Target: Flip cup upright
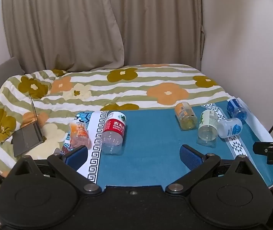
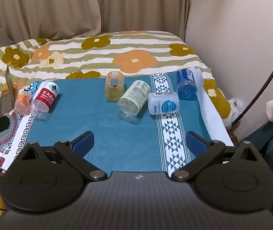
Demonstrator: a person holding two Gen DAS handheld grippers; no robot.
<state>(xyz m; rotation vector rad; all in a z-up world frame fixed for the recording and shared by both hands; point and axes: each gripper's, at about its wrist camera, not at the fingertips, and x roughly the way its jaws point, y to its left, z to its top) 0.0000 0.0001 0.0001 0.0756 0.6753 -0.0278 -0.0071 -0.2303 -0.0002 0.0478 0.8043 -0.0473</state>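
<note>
Several cut-bottle cups lie on their sides on a blue cloth (image 1: 151,143) (image 2: 98,118). A red-label cup (image 1: 113,132) (image 2: 44,99) and an orange-pink cup (image 1: 79,132) (image 2: 22,102) lie at the left. A yellow cup (image 1: 186,116) (image 2: 114,86), a pale green-label cup (image 1: 207,127) (image 2: 134,99), a white-blue cup (image 1: 230,127) (image 2: 163,102) and a dark blue cup (image 1: 237,108) (image 2: 186,85) lie at the right. My left gripper (image 1: 134,154) is open and empty, in front of the red-label cup. My right gripper (image 2: 140,141) is open and empty, short of the pale cup.
A floral striped quilt (image 1: 117,84) covers the bed behind the table. An open laptop (image 1: 29,136) rests on it at the left. Curtains (image 1: 98,23) and a wall stand behind. The right gripper's body (image 1: 270,151) shows at the left view's right edge.
</note>
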